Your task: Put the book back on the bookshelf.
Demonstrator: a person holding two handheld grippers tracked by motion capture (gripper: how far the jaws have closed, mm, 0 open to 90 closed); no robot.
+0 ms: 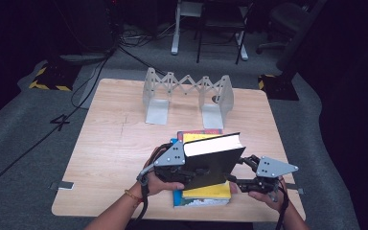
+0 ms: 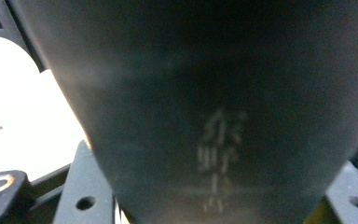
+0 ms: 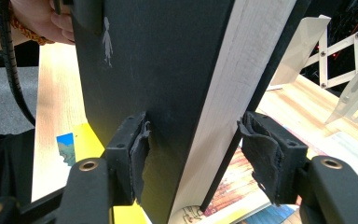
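1. In the high view, the person is lifting a black book (image 1: 214,160) off a stack of books (image 1: 206,191) near the front edge of the tabletop (image 1: 120,143). The left claw (image 1: 182,173) is holding its left end and the right claw (image 1: 237,173) its right end. The book is standing on its long edge, tilted. A folding book rack (image 1: 187,93) is standing at the far side, well apart.
2. In the left gripper view, the dark cover of the black book (image 2: 205,102) is passing between the jaws, so this claw is pinching the book.
3. In the right gripper view, the right claw (image 3: 193,161) is pinching the black book (image 3: 154,74): the left pad is pressing the cover, and the right pad seems to be touching the back.
4. Judgement: the step is carrying the book to the rack. The next move is calling for a firm grip from both claws and an upright book going between the rack's plates.
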